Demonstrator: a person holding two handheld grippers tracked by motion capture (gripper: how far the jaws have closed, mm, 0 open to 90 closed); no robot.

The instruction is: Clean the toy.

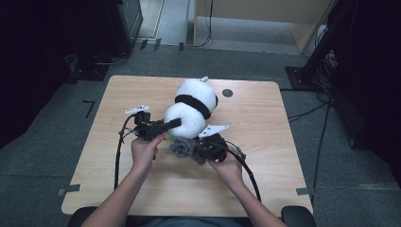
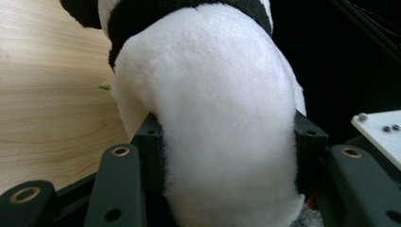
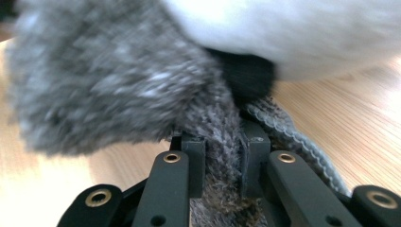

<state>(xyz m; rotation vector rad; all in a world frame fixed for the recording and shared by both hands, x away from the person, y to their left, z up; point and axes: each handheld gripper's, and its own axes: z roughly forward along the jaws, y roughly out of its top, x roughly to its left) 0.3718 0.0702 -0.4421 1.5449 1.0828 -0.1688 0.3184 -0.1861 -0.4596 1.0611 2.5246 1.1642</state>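
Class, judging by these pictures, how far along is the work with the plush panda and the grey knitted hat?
Done: the left gripper is clamped on the plush panda's white body, and the right gripper is shut on the grey knitted hat. In hand: the hat sits against the panda's near end on the table. Left: the hat isn't on the panda yet, if dressing it is the aim.

A light wooden table [image 1: 265, 179] with rounded corners stands at the centre of the frame on grey carpet [image 1: 52, 142]. A small dark round disc [image 1: 227, 92] sits in its top near the far edge. Tape marks [image 1: 89, 108] lie on the carpet to the left. Dark equipment [image 1: 127, 19] occupies the upper left; a black stand [image 1: 321, 52] with trailing cables [image 1: 321, 137] occupies the upper right. A pale wooden panel [image 1: 265, 12] spans the upper centre. Lighting is even over the table, dim at both sides.
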